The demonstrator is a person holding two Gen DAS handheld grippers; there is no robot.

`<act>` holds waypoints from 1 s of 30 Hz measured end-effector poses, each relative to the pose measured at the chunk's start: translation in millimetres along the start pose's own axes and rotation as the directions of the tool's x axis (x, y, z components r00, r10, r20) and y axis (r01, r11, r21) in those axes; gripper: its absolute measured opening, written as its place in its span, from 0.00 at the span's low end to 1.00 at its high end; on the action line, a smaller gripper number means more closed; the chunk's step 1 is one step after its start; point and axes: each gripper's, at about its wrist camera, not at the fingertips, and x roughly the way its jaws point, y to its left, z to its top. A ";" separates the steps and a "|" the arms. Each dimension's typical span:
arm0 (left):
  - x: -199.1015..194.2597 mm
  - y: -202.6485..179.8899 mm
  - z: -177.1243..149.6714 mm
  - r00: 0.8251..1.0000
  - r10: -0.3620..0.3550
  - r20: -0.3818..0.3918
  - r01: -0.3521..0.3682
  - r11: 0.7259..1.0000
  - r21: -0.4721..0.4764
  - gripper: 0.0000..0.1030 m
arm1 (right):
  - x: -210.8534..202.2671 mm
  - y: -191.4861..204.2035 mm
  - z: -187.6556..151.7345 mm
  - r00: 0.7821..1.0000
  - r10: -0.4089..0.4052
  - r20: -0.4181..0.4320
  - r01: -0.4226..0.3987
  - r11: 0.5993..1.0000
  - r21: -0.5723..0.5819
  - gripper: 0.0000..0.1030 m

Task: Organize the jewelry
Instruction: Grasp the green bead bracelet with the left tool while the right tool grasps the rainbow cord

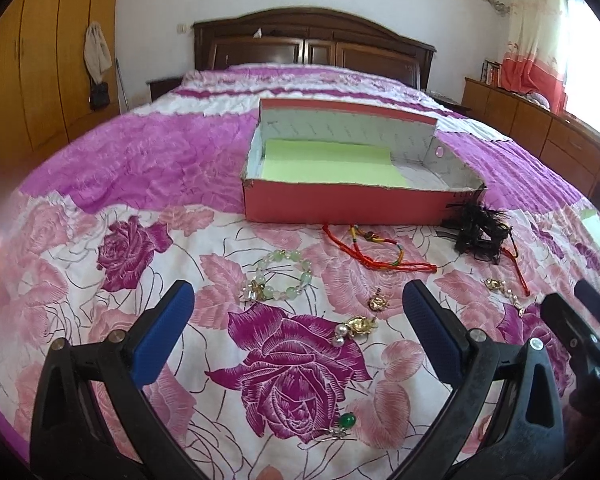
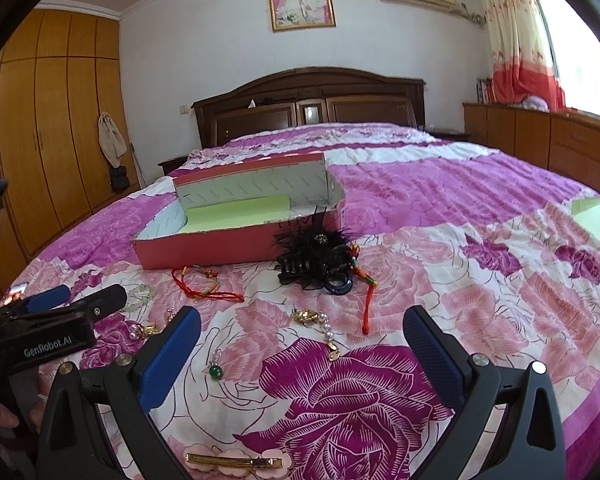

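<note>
Nothing boxed yet: I am about to make my first pick.

The jewelry lies loose on the bed: a bead bracelet (image 1: 283, 276) at 12 o'clock from my left hand-held gripper (image 1: 298, 304), a gold pearl brooch (image 1: 355, 328) between its wide-open, empty jaws, and the red box (image 1: 340, 204) beyond. My right hand-held gripper (image 2: 302, 336), equally spread and empty, faces a pearl chain (image 2: 320, 326). Next I should lower and close on one small piece.

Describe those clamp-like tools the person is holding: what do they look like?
Each hand-held gripper is a black plastic clamp with two curved arms ending in ribbed blue pads, joined by silver rivets. The left hand-held gripper and the right hand-held gripper look the same. Seen from the right camera, the left one's black body carries white lettering, "GenRobot.AI". No cables show.
</note>
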 end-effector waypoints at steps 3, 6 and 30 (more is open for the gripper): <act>6.5 3.9 4.9 0.999 -0.010 -0.038 0.010 1.000 -0.012 0.91 | 1.4 -3.9 2.5 1.000 0.007 -0.022 -0.006 1.000 0.027 1.00; 12.1 4.4 11.6 0.998 -0.007 -0.059 0.007 1.000 0.000 0.87 | 5.0 -10.4 4.8 0.998 0.019 -0.056 -0.015 0.998 0.062 1.00; 85.8 25.0 10.1 0.953 -0.062 -0.296 0.044 0.997 -0.069 0.40 | 25.8 -31.4 31.3 0.982 -0.042 -0.184 0.051 0.998 0.044 1.00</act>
